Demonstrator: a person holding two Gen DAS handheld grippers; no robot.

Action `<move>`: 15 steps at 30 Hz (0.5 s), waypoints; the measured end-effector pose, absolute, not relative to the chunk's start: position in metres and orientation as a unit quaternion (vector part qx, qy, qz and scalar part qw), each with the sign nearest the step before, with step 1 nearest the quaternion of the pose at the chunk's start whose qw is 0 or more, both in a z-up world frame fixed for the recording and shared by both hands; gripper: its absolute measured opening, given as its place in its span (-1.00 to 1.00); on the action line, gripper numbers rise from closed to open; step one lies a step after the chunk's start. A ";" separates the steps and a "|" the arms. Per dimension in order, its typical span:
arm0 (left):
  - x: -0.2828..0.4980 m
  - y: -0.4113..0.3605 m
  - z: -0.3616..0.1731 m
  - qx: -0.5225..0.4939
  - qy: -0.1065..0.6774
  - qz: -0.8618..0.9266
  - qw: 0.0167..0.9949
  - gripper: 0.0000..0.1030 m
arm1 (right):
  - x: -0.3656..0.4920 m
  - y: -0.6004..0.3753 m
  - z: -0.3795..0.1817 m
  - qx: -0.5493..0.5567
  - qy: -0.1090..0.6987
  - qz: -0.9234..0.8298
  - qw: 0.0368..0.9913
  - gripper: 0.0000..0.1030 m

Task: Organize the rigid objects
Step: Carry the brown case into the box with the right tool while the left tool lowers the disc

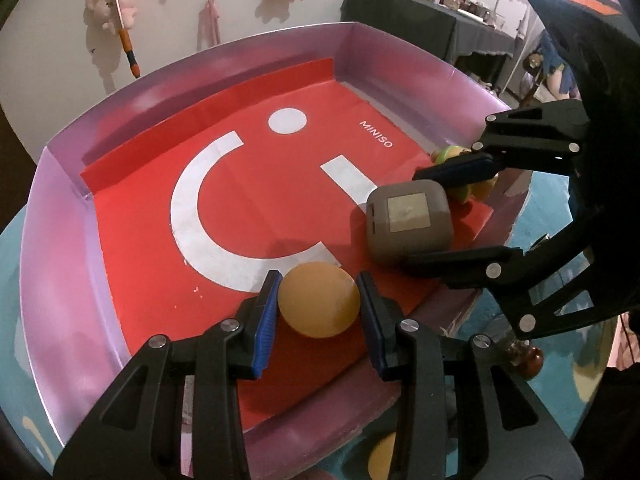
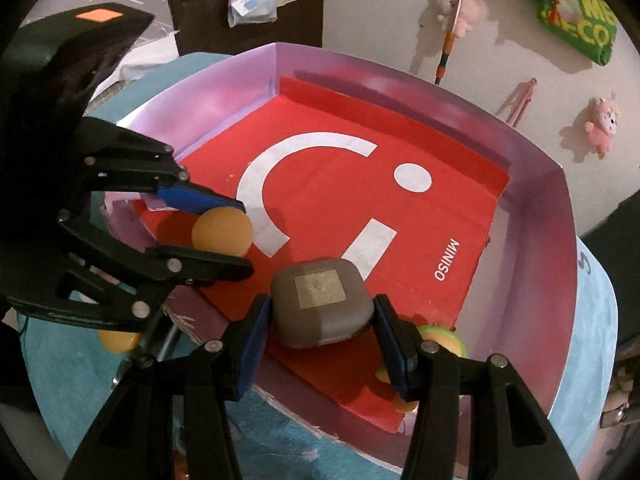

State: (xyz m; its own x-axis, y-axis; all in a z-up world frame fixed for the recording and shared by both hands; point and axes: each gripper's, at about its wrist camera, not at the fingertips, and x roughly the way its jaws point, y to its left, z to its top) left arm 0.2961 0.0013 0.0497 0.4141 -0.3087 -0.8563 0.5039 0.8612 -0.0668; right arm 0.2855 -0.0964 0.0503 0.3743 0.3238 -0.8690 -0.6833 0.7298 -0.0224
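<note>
An orange ball (image 1: 318, 300) sits between the blue pads of my left gripper (image 1: 318, 306), which is shut on it, low over the red lining at the near edge of the pink tray (image 1: 200, 56). My right gripper (image 2: 320, 320) is shut on a grey rounded case (image 2: 320, 304) with a pale square label, also over the tray's near edge. In the right wrist view my left gripper (image 2: 240, 236) and the ball (image 2: 222, 232) are to the left. The left wrist view has my right gripper (image 1: 432, 218) and the case (image 1: 408, 220) on its right. Whether ball or case touches the lining I cannot tell.
The tray (image 2: 400, 76) stands on a teal round table (image 2: 596, 320). A green and yellow burger toy (image 2: 440, 336) lies in the tray's corner by my right gripper. A second orange ball (image 2: 118, 340) lies outside the tray. Plush toys hang on the wall behind.
</note>
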 end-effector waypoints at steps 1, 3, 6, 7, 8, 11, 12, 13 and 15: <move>0.297 0.001 0.049 0.101 0.484 -0.243 0.834 -0.31 | 0.286 -0.096 0.051 -0.195 0.465 0.313 0.805 0.06; 0.299 0.001 0.049 0.102 0.484 -0.242 0.835 -0.31 | 0.286 -0.096 0.051 -0.199 0.467 0.315 0.802 0.06; 0.299 0.000 0.048 0.106 0.482 -0.242 0.836 -0.30 | 0.286 -0.096 0.050 -0.203 0.470 0.315 0.799 0.06; 0.299 0.000 0.048 0.108 0.481 -0.242 0.836 -0.30 | 0.286 -0.096 0.049 -0.202 0.471 0.316 0.799 0.06; 0.299 -0.001 0.048 0.109 0.480 -0.242 0.836 -0.30 | 0.286 -0.097 0.049 -0.200 0.471 0.316 0.799 0.06; 0.300 0.001 0.048 0.107 0.481 -0.244 0.835 -0.30 | 0.287 -0.096 0.049 -0.198 0.474 0.318 0.797 0.06; 0.299 0.001 0.048 0.108 0.481 -0.244 0.835 -0.30 | 0.288 -0.096 0.049 -0.198 0.474 0.318 0.797 0.06; 0.299 0.001 0.048 0.109 0.481 -0.245 0.835 -0.30 | 0.288 -0.097 0.049 -0.196 0.476 0.319 0.796 0.06; 0.298 0.001 0.048 0.110 0.481 -0.246 0.834 -0.28 | 0.291 -0.095 0.048 -0.196 0.477 0.320 0.795 0.06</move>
State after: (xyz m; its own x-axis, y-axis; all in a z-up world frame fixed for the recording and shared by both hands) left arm 0.2985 0.0007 0.0483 0.4153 -0.3047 -0.8571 0.5167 0.8545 -0.0534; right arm 0.2905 -0.0952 0.0484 0.3406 0.3211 -0.8837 -0.6958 0.7182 -0.0072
